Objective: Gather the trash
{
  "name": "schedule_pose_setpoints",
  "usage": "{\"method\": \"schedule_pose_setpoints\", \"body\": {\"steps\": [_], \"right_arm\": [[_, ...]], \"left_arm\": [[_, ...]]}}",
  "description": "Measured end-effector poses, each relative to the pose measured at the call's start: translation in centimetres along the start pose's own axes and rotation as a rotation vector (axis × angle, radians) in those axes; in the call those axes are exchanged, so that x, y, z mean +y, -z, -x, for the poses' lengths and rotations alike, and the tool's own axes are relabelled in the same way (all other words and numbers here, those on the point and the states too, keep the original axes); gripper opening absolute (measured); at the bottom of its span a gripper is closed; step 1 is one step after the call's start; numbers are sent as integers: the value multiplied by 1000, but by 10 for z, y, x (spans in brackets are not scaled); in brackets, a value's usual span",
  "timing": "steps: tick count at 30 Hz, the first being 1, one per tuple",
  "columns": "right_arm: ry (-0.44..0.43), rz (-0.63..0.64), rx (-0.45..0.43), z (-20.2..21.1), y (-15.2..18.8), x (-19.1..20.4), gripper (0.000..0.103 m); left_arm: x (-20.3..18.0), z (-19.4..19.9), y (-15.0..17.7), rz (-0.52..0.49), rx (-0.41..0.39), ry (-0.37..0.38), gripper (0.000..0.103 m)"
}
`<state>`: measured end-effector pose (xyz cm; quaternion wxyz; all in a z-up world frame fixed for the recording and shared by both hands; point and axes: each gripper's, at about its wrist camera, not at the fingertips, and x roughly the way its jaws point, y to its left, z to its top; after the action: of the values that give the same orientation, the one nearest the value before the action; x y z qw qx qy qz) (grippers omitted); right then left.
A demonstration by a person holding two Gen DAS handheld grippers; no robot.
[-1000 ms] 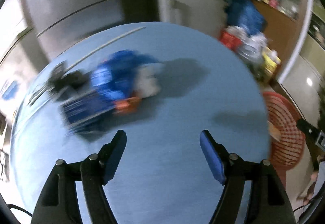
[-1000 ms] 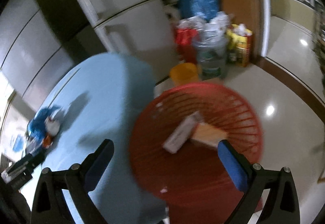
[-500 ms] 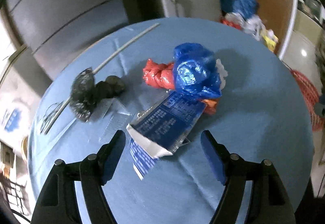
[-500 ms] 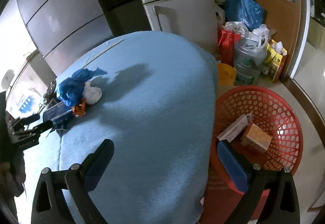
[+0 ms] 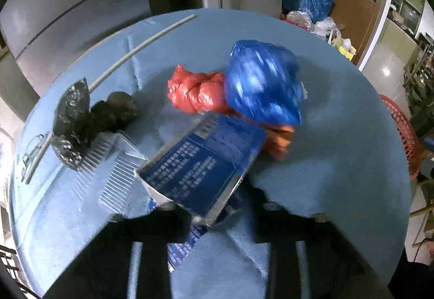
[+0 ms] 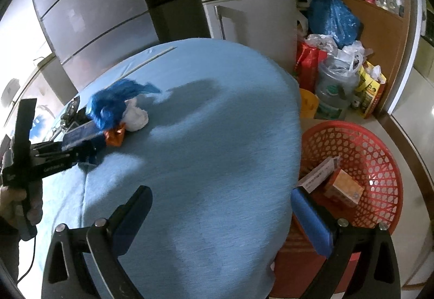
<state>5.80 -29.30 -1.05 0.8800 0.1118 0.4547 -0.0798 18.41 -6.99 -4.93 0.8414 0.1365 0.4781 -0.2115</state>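
Since the earlier frame the left gripper [image 6: 89, 148] has pushed forward across the blue table [image 5: 339, 163] and into the trash pile, so that the blue carton [image 5: 200, 163], which lay ahead of its spread fingers, now fills the space between them; from the left wrist the fingers are blurred and dark at the bottom edge, and whether they pinch the carton cannot be told. From the right wrist that gripper's tip meets the near end of the carton [image 6: 81, 133]. The right gripper [image 6: 221, 216] has barely shifted: it hangs over the near edge of the table with its two blue-padded fingers spread wide and nothing between them

One crumpled blue bag [image 5: 263, 82] sits behind the carton, touching one red bag [image 5: 200, 93] to its left. One orange wrapper [image 5: 279, 140] pokes out beneath the blue bag, and one white wad [image 6: 135, 116] shows beside it from the right wrist. Left of the carton lies one clear ribbed plastic tray [image 5: 116, 171], with two dark lumps [image 5: 108, 112] and one black foil wrapper [image 5: 70, 120] just beyond. One long thin rod [image 5: 130, 52] runs across the far part of the table

On the floor to the right stands one red basket [image 6: 379, 163], holding two boxes: one white [image 6: 317, 173] and one orange [image 6: 344, 186], side by side
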Motion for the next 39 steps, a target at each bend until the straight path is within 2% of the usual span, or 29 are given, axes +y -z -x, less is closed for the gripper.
{"method": "schedule_pose_setpoints", "body": {"steps": [2,8,9,10,12,14,16,20,23,25,26,27,28,30,31,33,39], "right_arm": [[-4,6,-2,1,1,2,103],[-9,-6,6,-1,2,1,103],[-10,-7,8,-2,2,1,103],[-10,-7,10,-3,2,1,103],[-18,-4,14,-5,2,4,103],[-24,6,18,-7,3,8,103],[-30,15,22,-9,4,11,103],[-32,24,19,-8,5,14,103],[-22,17,13,-5,4,11,103],[-17,6,12,-4,5,7,103],[-14,-1,13,-4,5,6,103],[-13,-4,13,-4,4,5,103],[-14,-6,15,-4,4,4,103],[-17,3,17,-5,5,6,103],[-18,7,16,-5,5,8,103],[-24,14,15,-4,6,10,103],[-30,16,19,-5,10,15,103]], "left_arm": [[0,2,3,18,-11,15,14],[9,27,13,91,-64,93,14],[11,34,15,93,-79,97,23],[12,38,16,91,-85,99,49],[13,48,17,84,-123,62,87],[14,58,17,73,-175,18,88],[15,56,11,84,-165,21,88],[9,35,0,54,-124,29,88],[1,15,-5,-19,-81,-27,88],[2,6,-6,-1,-47,9,88],[3,3,-6,24,-36,13,87],[4,0,-5,43,-33,1,71],[4,-3,-4,46,-24,-1,39],[2,-5,-1,49,-24,-7,32],[2,-4,0,54,-21,9,22],[0,-1,5,64,-17,46,13],[5,14,19,94,-50,60,9]]}}
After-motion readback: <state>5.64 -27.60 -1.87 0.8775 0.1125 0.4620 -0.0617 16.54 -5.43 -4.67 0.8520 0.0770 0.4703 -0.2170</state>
